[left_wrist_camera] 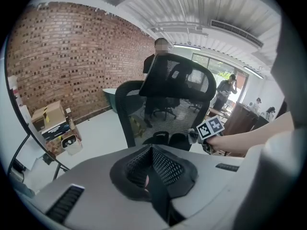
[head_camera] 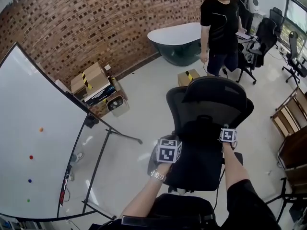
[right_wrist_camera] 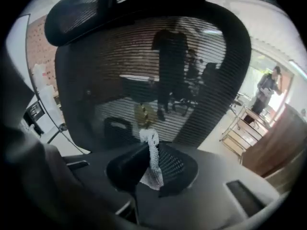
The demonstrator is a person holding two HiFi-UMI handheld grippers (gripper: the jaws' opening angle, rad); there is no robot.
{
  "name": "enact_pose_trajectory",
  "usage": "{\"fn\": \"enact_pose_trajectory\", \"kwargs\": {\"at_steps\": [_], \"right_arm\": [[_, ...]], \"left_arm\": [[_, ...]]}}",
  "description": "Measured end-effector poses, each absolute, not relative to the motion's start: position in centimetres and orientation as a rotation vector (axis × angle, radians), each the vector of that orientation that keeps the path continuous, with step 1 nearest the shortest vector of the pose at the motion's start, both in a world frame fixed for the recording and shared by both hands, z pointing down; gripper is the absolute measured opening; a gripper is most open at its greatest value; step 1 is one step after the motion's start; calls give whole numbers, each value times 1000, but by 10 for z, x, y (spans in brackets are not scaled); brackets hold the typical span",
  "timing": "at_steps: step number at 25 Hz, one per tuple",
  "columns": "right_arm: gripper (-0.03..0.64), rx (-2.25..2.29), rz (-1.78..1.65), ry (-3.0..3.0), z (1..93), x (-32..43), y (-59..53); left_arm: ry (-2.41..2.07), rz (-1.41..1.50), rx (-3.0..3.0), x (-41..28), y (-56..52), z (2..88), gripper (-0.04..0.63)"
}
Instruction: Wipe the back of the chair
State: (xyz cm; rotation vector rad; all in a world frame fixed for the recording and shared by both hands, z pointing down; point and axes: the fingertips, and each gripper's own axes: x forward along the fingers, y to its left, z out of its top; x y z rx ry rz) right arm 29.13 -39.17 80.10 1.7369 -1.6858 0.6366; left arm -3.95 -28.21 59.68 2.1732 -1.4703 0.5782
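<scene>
A black mesh office chair [head_camera: 211, 104] stands in front of me with its back toward me. My right gripper [head_camera: 228, 131] is shut on a white cloth [right_wrist_camera: 152, 153], which sticks out of the jaws toward the lower part of the chair's mesh back [right_wrist_camera: 158, 66]. I cannot tell whether the cloth touches the mesh. The left gripper view shows the chair [left_wrist_camera: 170, 95] from its left rear, with the right gripper's marker cube [left_wrist_camera: 210, 127] and the cloth [left_wrist_camera: 194, 136] low at the backrest. My left gripper [head_camera: 169, 145] is further back at the chair's lower left, jaws shut with nothing between them [left_wrist_camera: 154, 172].
A person [head_camera: 219, 28] stands beyond the chair near a white bathtub [head_camera: 175, 38]. A large whiteboard [head_camera: 33, 138] on a stand fills the left. Cardboard boxes [head_camera: 93, 83] sit by the brick wall. More office chairs [head_camera: 266, 32] and wooden shelving [head_camera: 290, 128] are at the right.
</scene>
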Motion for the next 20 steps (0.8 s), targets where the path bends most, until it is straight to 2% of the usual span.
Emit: {"fn": "enact_pose_trajectory", "kwargs": {"at_steps": [4,7,14,17,20], "right_arm": [[45,1955,752,-1625,771,355,-376],[44,1884,800,-1840,751,287,-390],[44,1575,599,-2122,711,84,-396],[44,1517,563,-2177,701,48,-384],[44,1569,562,-2225,665,50,-362]], "left_arm": [[-1437,582,2204,-23,-286,597,0],[-1418,587,2209,-16,-289,601,0],[-1442,569,2205,-16,-289,592,0],[-1477,555,2192,-29,-288,586,0],[-1522,532,2180,-39,-286,581,0]]}}
